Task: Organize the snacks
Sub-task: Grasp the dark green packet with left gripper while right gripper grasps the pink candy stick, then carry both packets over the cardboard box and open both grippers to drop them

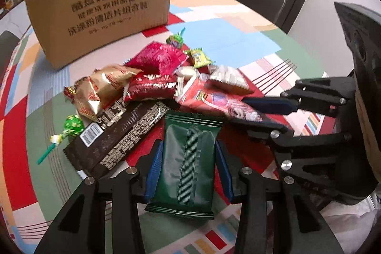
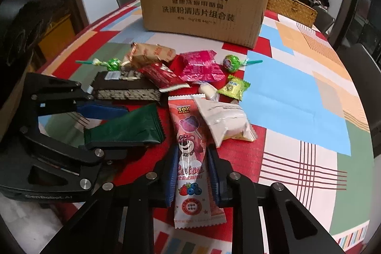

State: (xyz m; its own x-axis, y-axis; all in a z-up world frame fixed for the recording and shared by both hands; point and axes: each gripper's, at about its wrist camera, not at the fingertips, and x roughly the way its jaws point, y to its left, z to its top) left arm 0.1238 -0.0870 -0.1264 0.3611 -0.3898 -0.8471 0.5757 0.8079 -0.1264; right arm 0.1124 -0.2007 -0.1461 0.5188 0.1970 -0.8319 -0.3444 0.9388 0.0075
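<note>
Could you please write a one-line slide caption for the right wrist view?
Right gripper shut on a pink Lotso snack packet, cardboard box behind the snack pile.

wrist views close, facing shared snack pile (image 1: pixel 166 87)

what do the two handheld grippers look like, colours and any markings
Both the left gripper and the right gripper are black linkage frames with silver round pivot pins and ribbed blue fingers. The left one's body bears pale "CenRobot.AI" lettering in the right wrist view. No cables or sleeves show.
</note>
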